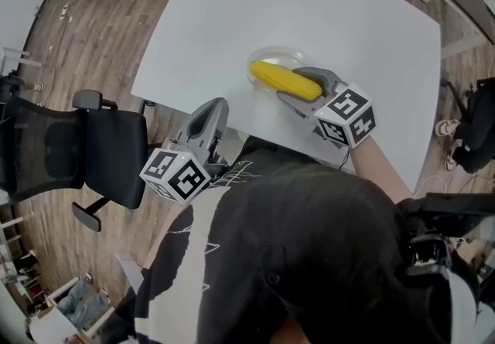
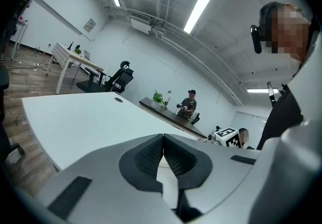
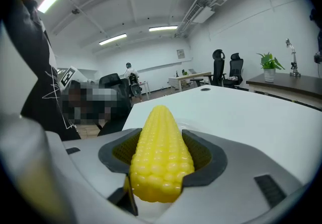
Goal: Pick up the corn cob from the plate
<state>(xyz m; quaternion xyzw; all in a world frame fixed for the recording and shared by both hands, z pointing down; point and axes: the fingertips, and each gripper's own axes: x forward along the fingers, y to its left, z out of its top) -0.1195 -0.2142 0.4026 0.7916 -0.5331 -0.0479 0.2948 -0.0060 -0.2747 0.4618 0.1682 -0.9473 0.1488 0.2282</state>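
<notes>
The corn cob is bright yellow and glossy, with neat rows of kernels and no husk. It lies lengthwise over the near side of the plate, its tapered tip pointing toward the table's left edge. Its thick end is clamped between the two jaws of the right gripper, which press its sides. Whether it touches the plate cannot be told. The plate is small, round and clear, with a shallow rim. It sits flat on the white table, near the middle of the table's near edge.
</notes>
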